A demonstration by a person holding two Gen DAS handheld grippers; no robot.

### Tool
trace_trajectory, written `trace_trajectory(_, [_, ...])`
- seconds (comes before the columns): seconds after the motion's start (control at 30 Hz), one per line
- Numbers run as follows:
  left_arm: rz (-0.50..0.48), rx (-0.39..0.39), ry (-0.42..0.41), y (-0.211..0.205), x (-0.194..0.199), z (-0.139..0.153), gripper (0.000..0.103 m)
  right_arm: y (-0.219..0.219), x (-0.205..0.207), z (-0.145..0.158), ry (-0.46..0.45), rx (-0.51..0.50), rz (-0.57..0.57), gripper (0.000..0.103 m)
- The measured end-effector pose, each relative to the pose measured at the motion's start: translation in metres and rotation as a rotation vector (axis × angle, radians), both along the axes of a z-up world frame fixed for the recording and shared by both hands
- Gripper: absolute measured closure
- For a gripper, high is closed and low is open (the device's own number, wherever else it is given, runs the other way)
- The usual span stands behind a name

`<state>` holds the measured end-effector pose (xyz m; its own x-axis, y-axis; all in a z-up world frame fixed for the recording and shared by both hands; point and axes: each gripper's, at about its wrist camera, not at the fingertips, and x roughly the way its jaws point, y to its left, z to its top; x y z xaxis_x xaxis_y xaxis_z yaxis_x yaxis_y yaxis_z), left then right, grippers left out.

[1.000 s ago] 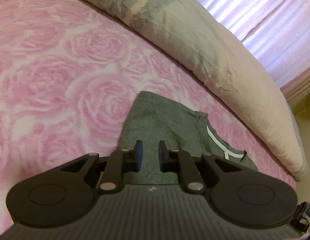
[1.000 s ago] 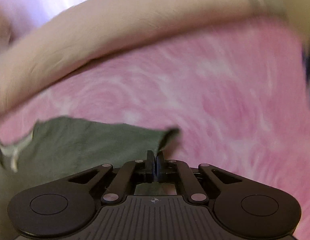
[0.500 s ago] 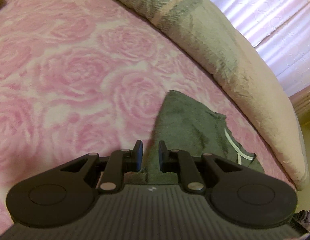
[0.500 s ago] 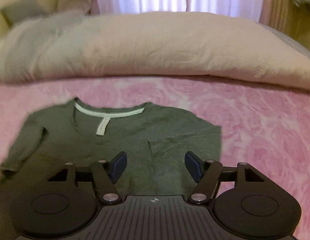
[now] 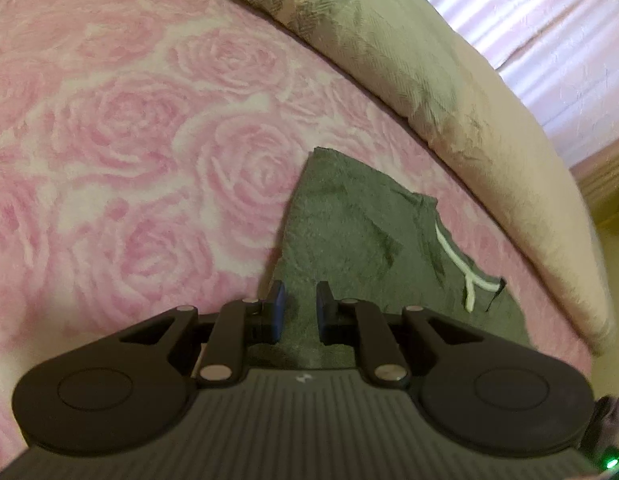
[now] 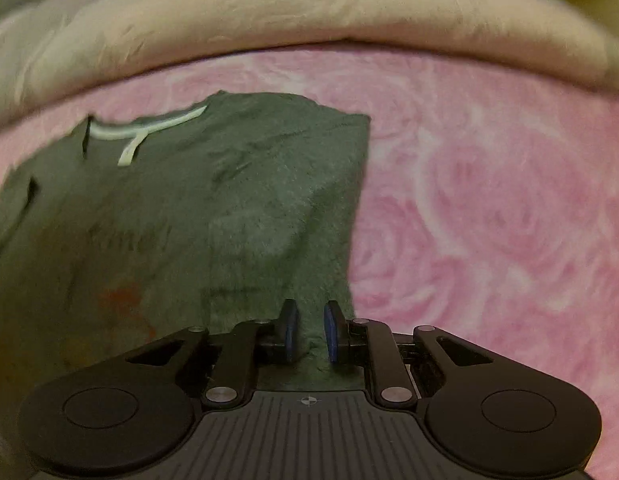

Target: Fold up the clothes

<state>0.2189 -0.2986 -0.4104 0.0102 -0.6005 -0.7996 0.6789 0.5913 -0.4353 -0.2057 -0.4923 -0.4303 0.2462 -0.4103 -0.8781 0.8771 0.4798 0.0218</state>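
Pink rose-patterned bedspread point(image 5: 129, 128) is seen under everything | beige pillow point(image 5: 489, 128) lies along the far edge (curtain behind) | green shirt point(image 6: 229, 200) is laid flat, partly folded, white neck tape up | left gripper point(image 5: 300, 312) narrowly parted over shirt's edge, nothing held | right gripper point(image 6: 310, 332) narrowly parted, cloth between pads, not pinched

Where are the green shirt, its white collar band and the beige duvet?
Shirt point(image 6: 269, 200): right wrist view, middle of the folded fabric.
Collar band point(image 6: 149, 128): right wrist view, the white strip at the neckline.
Duvet point(image 5: 489, 132): left wrist view, its rolled edge.
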Motion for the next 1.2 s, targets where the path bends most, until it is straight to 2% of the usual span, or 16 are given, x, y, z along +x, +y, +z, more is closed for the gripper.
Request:
trace_trajectory(0.03, [-0.021,0.002,-0.032,-0.002,-0.002,0.002,0.092,0.000,0.003,0.006,0.018,-0.008,0.005,0.086])
trace_trajectory(0.2, [-0.110,-0.013,-0.122,-0.021,-0.009,-0.002,0.092,-0.009,0.019,0.025,-0.099,-0.097,0.057,0.086])
trace_trajectory(0.27, [-0.155,0.001,-0.163,-0.031,-0.015,-0.011,0.092,-0.012,0.032,0.009,-0.060,-0.068,0.095,0.086])
trace_trajectory(0.33, [-0.184,0.040,-0.185,-0.039,-0.019,-0.020,0.092,-0.010,0.034,-0.012,0.028,-0.017,0.107,0.087])
trace_trajectory(0.43, [-0.189,-0.003,-0.188,-0.042,-0.015,-0.015,0.092,-0.009,0.029,0.007,0.008,-0.011,0.100,0.086])
trace_trajectory(0.53, [-0.203,-0.025,-0.222,-0.053,-0.008,-0.010,0.091,-0.024,0.022,0.023,-0.067,-0.031,0.072,0.086])
trace_trajectory(0.67, [-0.241,-0.040,-0.242,-0.078,-0.003,-0.017,0.091,-0.065,0.030,0.024,-0.053,-0.077,0.085,0.086])
trace_trajectory(0.83, [-0.245,-0.070,-0.264,-0.104,-0.006,-0.024,0.090,-0.113,0.061,-0.017,-0.036,-0.053,0.127,0.087])
trace_trajectory(0.93, [-0.247,-0.087,-0.277,-0.120,-0.008,-0.028,0.089,-0.122,0.071,-0.017,-0.034,-0.106,0.119,0.086])
trace_trajectory(1.07, [-0.249,-0.110,-0.295,-0.141,-0.010,-0.033,0.089,-0.112,0.065,0.000,-0.077,-0.136,0.094,0.086])
trace_trajectory(1.2, [-0.284,-0.107,-0.280,-0.097,-0.033,-0.023,0.089,-0.074,0.051,0.009,-0.071,-0.141,0.107,0.086])
